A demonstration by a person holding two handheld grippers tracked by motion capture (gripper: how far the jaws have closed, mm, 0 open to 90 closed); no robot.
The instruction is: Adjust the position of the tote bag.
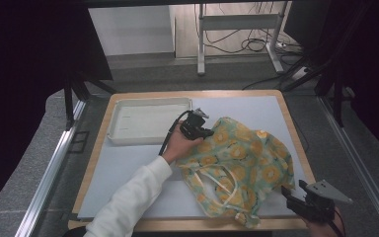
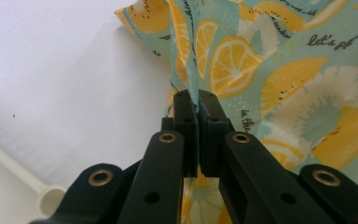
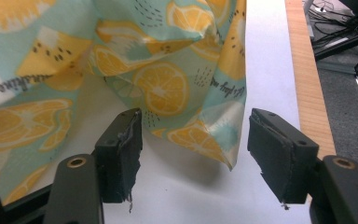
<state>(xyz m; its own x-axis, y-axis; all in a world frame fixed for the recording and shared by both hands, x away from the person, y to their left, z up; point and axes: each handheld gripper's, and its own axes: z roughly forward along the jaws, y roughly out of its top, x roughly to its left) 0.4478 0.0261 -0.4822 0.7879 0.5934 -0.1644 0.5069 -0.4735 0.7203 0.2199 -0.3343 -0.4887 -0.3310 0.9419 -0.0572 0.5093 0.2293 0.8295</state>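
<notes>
Lemon-print cloth bag (image 1: 242,158) pinched by L gripper (image 2: 198,100); R gripper (image 3: 193,140) wide apart.

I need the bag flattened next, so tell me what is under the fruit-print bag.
The bag lies crumpled on the pale table mat, which shows all round it. Whether anything lies beneath its folds cannot be seen. The left gripper pinches its edge.

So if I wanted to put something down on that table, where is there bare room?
The near-left stretch of the white mat, between the sleeve and the wooden edge, is bare, as is the far strip beyond the lemon-print bag. The white tray looks empty too. The right half is crowded by the bag and both hand-held grippers.
</notes>
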